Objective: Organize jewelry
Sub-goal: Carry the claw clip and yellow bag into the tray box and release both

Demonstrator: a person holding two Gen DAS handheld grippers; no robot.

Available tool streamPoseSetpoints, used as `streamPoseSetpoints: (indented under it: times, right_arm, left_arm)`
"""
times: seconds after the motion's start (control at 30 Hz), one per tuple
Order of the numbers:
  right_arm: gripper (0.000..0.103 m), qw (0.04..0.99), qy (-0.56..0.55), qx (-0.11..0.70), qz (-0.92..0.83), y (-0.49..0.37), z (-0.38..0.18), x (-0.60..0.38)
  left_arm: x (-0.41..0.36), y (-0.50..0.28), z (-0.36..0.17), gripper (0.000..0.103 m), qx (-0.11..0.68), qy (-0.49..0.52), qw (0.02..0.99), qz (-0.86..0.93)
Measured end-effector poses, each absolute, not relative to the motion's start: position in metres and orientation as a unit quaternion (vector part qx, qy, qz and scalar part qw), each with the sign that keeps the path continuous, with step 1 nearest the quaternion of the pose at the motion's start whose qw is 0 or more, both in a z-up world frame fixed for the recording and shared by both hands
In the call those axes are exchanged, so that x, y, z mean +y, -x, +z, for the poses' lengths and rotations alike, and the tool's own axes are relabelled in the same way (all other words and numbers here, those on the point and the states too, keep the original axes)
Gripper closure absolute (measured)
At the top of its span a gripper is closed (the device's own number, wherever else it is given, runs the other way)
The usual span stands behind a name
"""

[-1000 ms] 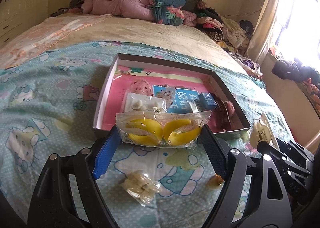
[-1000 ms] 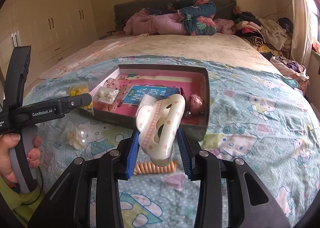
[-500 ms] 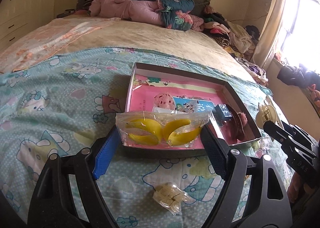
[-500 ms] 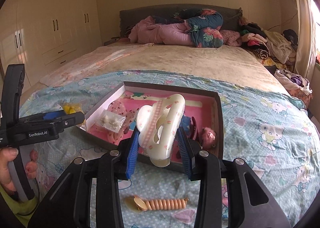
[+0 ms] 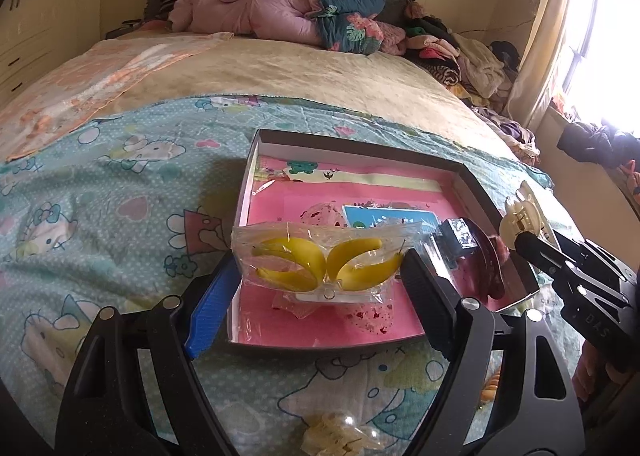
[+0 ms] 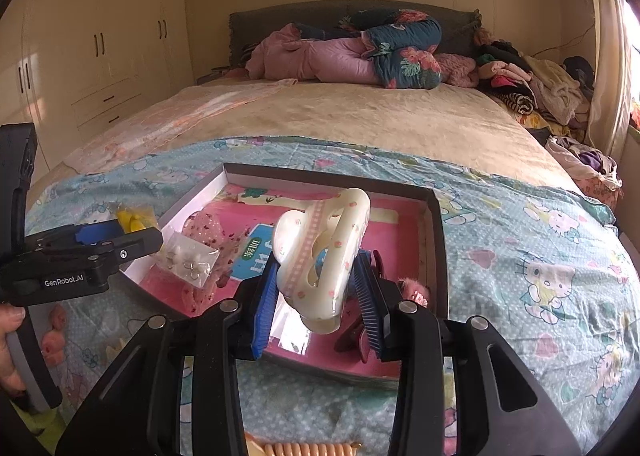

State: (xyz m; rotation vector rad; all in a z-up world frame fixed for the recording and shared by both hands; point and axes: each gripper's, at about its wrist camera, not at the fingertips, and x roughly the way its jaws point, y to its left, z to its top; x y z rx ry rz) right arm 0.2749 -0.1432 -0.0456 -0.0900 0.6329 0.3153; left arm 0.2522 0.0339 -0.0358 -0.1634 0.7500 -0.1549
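My left gripper [image 5: 320,288] is shut on a clear packet of yellow curved pieces [image 5: 326,258], held over the near part of a shallow dark box with a pink floor [image 5: 360,172]. My right gripper [image 6: 320,296] is shut on a cream hair claw clip [image 6: 324,252] with a pink checked stripe, above the same box [image 6: 434,224]. Inside the box lie a small clear packet of earrings [image 6: 188,256], a blue card [image 6: 256,252], a pink speckled pouch [image 5: 324,214] and a dark red clip [image 5: 486,268]. In the left wrist view the claw clip [image 5: 524,212] shows at the right.
The box sits on a teal cartoon-print sheet [image 5: 100,216] on a bed. A clear packet of pale pieces [image 5: 340,434] and an orange spiral hair tie [image 6: 308,449] lie on the sheet near me. Bedding [image 6: 352,52] and clothes [image 6: 532,84] are piled at the far end.
Both grippers have moved forward over the box with their loads still held. The loose packet and the spiral hair tie have slid toward the bottom of the views.
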Motion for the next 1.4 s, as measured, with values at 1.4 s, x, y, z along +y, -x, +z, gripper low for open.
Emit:
streamPoseSetpoints:
  times: [1.4]
  right_arm:
    - [0.055,0.913,0.047,0.364,0.181,-0.3,-0.089,-0.131]
  left_arm:
    - [0.01,-0.3,-0.06,0.029,0.402,0.047,0.91,-0.09]
